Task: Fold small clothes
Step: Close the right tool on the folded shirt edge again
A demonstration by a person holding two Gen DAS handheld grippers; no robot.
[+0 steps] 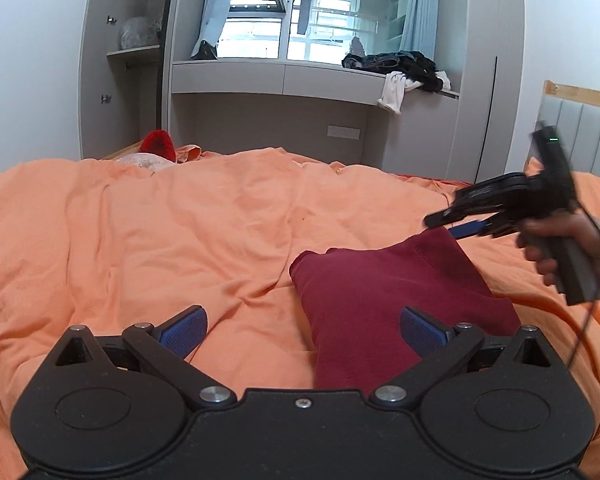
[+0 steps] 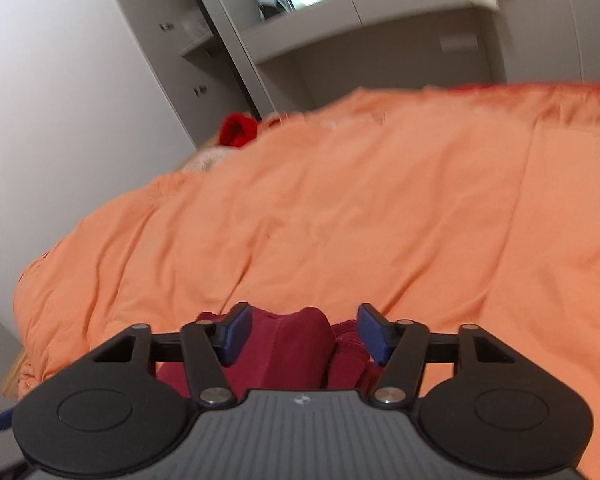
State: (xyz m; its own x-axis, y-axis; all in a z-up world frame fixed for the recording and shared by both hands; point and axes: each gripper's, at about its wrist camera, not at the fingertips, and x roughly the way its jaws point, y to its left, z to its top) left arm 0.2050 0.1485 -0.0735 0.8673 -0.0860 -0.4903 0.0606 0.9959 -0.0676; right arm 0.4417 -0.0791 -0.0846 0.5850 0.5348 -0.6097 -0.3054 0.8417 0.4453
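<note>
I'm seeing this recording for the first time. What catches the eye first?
The wide orange duvet fills both views. On it, near the cameras, lies a folded dark red garment. The right gripper hangs open over its far corner; the left gripper is open at its near edge.

Background only: orange duvet (image 1: pixel 180 220) covers the bed, rumpled, creases all over. Red knit item (image 1: pixel 159 143) at the far left edge of the bed, next to something pale and crinkly (image 1: pixel 146 160), can't tell what. Grey built-in window ledge (image 1: pixel 284 76) behind the bed, with a pile of dark clothes (image 1: pixel 400 62) on its right end and a white garment (image 1: pixel 394 94) hanging over the edge. Dark bag (image 1: pixel 204 50) on the ledge's left. Open shelf (image 1: pixel 134 51) holding a clear plastic bundle (image 1: pixel 138 32). Blue curtains (image 1: pixel 418 4) flank the window. Grey padded headboard (image 1: pixel 580 128) with wood trim at right.
</note>
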